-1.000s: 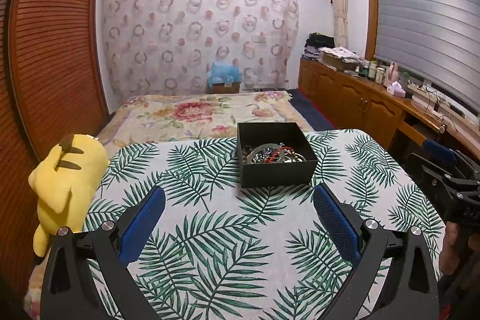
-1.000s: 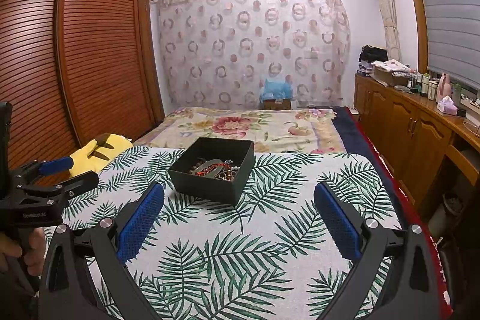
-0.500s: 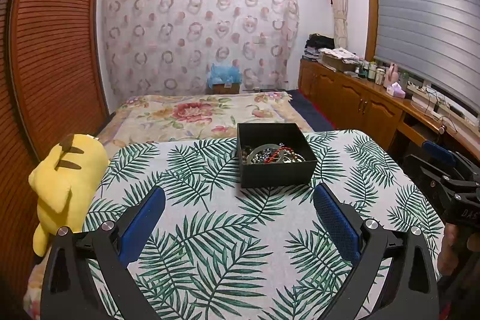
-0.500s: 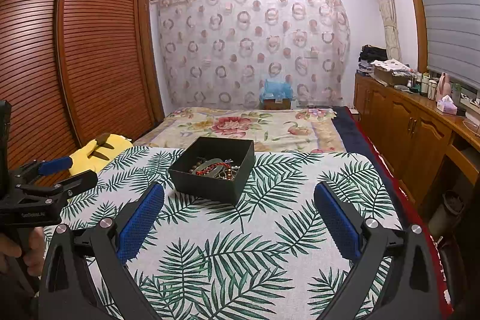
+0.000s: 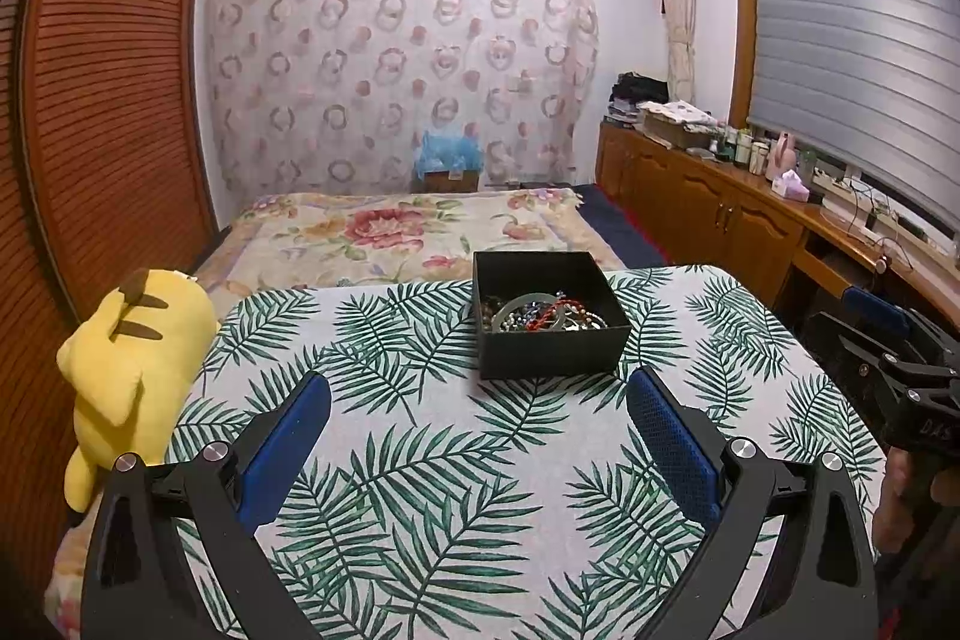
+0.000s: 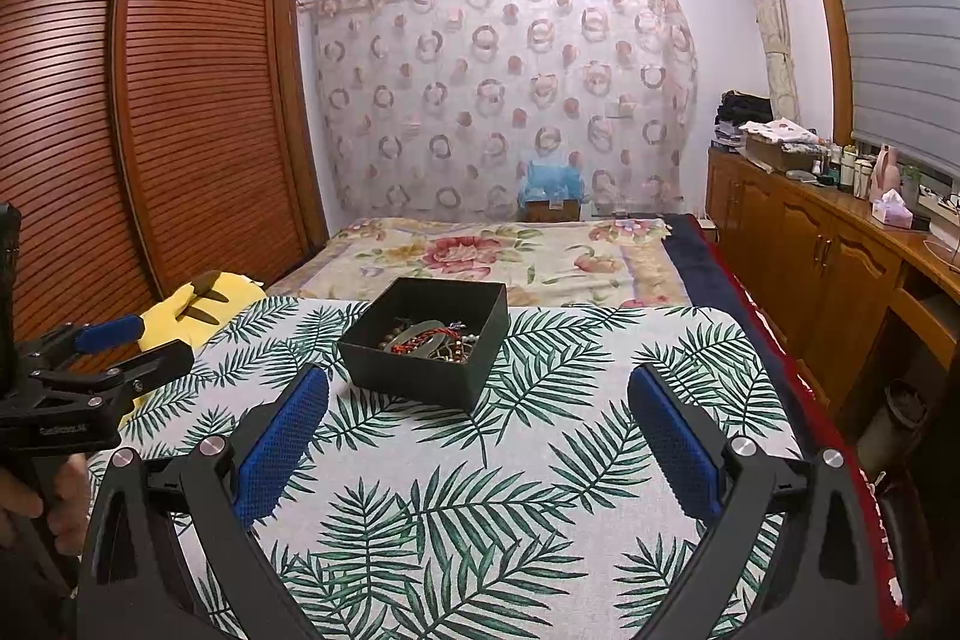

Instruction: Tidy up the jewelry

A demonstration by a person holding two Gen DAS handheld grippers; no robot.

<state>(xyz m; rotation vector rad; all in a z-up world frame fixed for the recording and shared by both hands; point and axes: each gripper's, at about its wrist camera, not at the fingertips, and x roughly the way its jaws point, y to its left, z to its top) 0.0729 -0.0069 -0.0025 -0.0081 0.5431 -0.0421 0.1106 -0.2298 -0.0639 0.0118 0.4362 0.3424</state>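
A black open box (image 5: 552,352) (image 6: 420,370) stands on the far middle of the palm-leaf table cloth (image 5: 450,460) (image 6: 540,460). Inside lies a tangle of jewelry (image 5: 546,316) (image 6: 432,340): beads, a red string, a pale bangle. My left gripper (image 5: 477,400) hovers open over the cloth, short of the box, nothing between its blue pads. My right gripper (image 6: 479,397) is open too, with the box just ahead and to its left. In the right wrist view the left gripper (image 6: 108,346) shows at the left edge; in the left wrist view the right gripper (image 5: 882,334) shows at the right edge.
A yellow plush toy (image 5: 132,364) (image 6: 198,304) leans at the table's left edge. Beyond the table lies a bed with a floral cover (image 5: 390,232). Wooden cabinets (image 6: 828,256) run along the right wall, a slatted wardrobe (image 6: 150,130) along the left.
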